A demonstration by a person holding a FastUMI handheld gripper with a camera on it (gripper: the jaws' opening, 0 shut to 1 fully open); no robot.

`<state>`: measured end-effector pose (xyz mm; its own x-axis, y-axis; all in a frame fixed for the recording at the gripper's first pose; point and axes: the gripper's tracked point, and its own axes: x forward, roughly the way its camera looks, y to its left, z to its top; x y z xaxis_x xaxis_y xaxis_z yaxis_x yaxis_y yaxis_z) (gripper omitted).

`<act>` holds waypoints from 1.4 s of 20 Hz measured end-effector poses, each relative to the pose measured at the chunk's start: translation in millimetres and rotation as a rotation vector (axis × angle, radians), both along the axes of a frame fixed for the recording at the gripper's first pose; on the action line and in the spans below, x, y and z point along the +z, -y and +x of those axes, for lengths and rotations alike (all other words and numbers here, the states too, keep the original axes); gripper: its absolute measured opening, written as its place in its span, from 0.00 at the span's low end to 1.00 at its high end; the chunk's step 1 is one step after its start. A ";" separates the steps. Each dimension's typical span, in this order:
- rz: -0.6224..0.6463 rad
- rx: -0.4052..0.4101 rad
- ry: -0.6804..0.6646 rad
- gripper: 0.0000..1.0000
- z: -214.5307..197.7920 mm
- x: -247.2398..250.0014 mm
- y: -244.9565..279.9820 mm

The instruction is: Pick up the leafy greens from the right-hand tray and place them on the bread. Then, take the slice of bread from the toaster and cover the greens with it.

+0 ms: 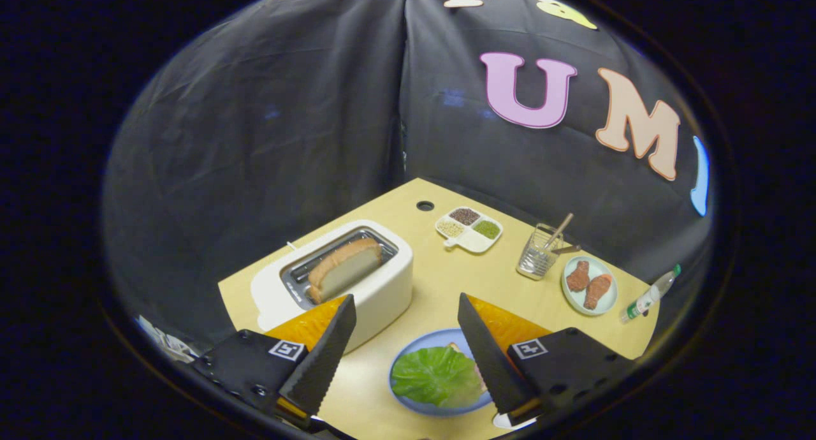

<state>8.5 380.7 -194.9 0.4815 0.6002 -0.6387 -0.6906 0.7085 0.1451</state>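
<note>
Fingers of the gripper stand spread wide apart at the bottom of the frame, grasping nothing, with bare tabletop between their tips. Low in the frame, between the two fingers and nearer the right one, a blue plate carries the leafy greens, which lie flat over most of it; a small edge of bread peeps out from under the leaf next to the right finger, which hides that side of the plate. Left of centre, just beyond the left finger, a white toaster sits on the tabletop with a slice of bread leaning in its slot, its crust uppermost; the left fingertip overlaps the toaster's near corner. Nothing lies on the tabletop between the toaster and the plate. Farther back, around the middle of the frame, a white divided dish holds small heaps of grains or seeds in brown, pale and green, and a round hole in the tabletop shows just to its left. To the right of the dish stands a clear glass with a stick leaning out of it, and right beside that a pale plate with two brown pieces of meat. At the far right edge of the tabletop a plastic bottle lies on its side.
</note>
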 end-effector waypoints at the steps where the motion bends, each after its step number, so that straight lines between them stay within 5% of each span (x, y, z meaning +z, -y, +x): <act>1: 0.018 0.000 -0.011 1.00 -0.1 4.9 -7.4; 19: 0.079 -0.017 -0.212 0.96 1.4 -21.7 -92.0; 28: 0.082 -0.082 -0.294 0.27 7.3 -31.4 -96.2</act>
